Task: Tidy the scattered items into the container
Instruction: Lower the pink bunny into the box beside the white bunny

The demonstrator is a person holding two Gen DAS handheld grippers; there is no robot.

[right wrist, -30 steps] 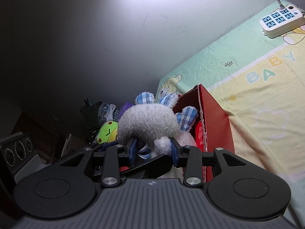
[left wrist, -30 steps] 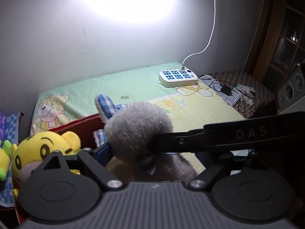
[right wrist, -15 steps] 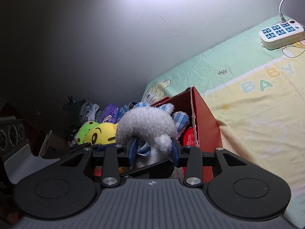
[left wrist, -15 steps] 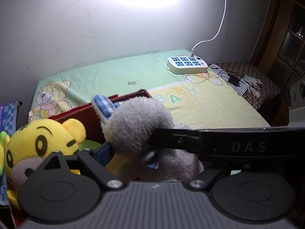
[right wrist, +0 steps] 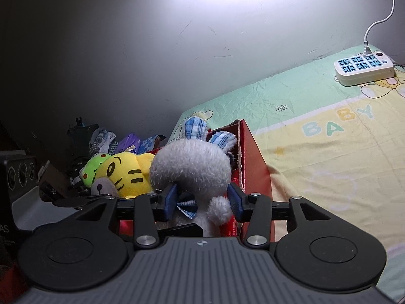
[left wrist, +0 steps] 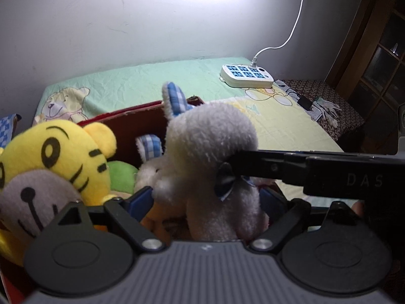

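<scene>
Two grippers: both work on one grey plush rabbit (left wrist: pixel 210 139) over the red box (left wrist: pixel 141 124)
Left neighbours: yellow tiger plush (left wrist: pixel 55 157) fills the box at 9 o'clock of the rabbit, touching it; a green plush (left wrist: pixel 121 174) lies between them
Left gripper (left wrist: pixel 206 200): jaws stand wide, their blue pads on either flank of the rabbit's body; whether they press on it I cannot tell
Right gripper (right wrist: pixel 203 200): jaws have just been opening, the rabbit's neck and bow between them; the left pad is clear of the fur, the right pad just beside a paw, so it looks like a release
Rabbit's place: upright over the box, ears at 12 o'clock above the rim, body low between the tiger and the right wall
Step in hand, as I judge: settle the rabbit in, then let go; finish opening before pulling back, so no pad drags the bow or the fur out again
Edges: torn cardboard wall (right wrist: pixel 249 157) at 3 o'clock of the rabbit, close to the right pad
Open room: bedsheet (right wrist: pixel 329 157) towards 3 o'clock is bare up to the power strip (right wrist: pixel 364 69) at 1 o'clock; withdraw that way, not towards the crowded 9 o'clock side
</scene>
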